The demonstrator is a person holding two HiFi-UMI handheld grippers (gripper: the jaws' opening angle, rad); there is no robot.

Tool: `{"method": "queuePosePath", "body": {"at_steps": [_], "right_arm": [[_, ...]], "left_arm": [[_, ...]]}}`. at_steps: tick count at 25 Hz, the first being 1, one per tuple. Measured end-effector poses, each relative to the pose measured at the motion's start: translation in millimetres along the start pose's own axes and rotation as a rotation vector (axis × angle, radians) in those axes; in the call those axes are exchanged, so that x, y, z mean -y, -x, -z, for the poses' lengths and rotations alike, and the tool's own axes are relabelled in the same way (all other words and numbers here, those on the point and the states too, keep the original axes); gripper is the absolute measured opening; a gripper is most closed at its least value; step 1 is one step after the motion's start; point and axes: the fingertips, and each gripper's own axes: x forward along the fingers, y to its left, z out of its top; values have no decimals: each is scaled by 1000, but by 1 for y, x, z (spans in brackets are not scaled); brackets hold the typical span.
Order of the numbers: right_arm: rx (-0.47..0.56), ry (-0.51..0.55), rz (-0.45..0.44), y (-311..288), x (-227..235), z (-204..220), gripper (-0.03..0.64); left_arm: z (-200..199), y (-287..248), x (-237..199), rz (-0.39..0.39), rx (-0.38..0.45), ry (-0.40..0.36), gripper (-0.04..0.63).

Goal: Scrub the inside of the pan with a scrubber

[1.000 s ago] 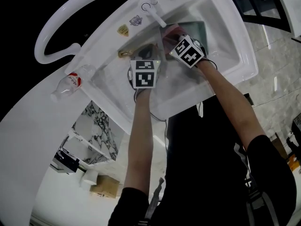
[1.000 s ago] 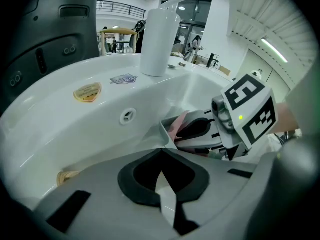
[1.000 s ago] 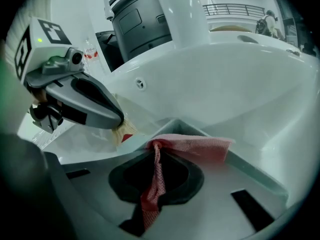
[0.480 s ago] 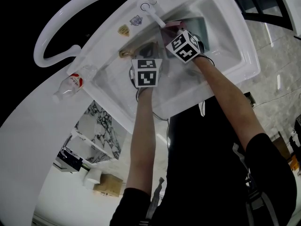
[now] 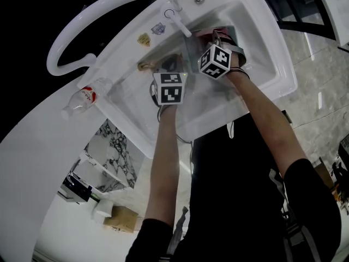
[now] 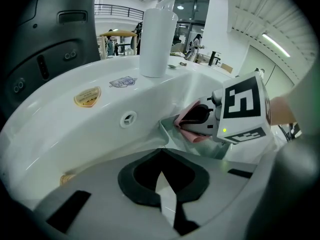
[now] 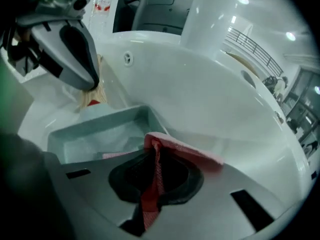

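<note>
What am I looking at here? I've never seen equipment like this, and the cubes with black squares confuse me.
There is no robot here. A person stands over a white sink with a hand-held gripper in each hand. The patterned cubes are parts of those grippers. The head view comes from a camera on the person's head, looking down. The other two views come from cameras riding on each gripper, looking along its jaws. In the sink lies a square, pale pan. The right gripper has its jaws shut on a pink scrubber above the pan. The left gripper has its jaws closed, apparently pinching the pan's edge. A plastic bottle lies beside the sink.
</note>
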Motion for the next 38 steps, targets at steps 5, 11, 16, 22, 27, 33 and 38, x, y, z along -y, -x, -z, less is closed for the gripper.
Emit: {"method": "queuePosePath", "body": {"at_steps": [5,11,16,22,27,33,38], "right_arm": [[-126,120,70,4,16,30,37],[-249,216,110,8,29,52,35],[-330,253,115,15,37,74,35],[-365,325,23,25,19,85,37],[-407,351,-111,40,-11,98,37],[-471,221,-292,54,-42,112,37],[-462,101,-399,60,-54,111,37]], "left_arm": [[-1,0,-1,2,4,24,32],[-2,1,-1,-15,13,16,32],[-4,0,0,-18,19,31,32],[-3,1,-2,-29,30,38,32],[-3,1,-3,-28,37,70,32],[-3,1,-1,-29,46,73,32],[-4,1,-2,-25,56,89,32]]}}
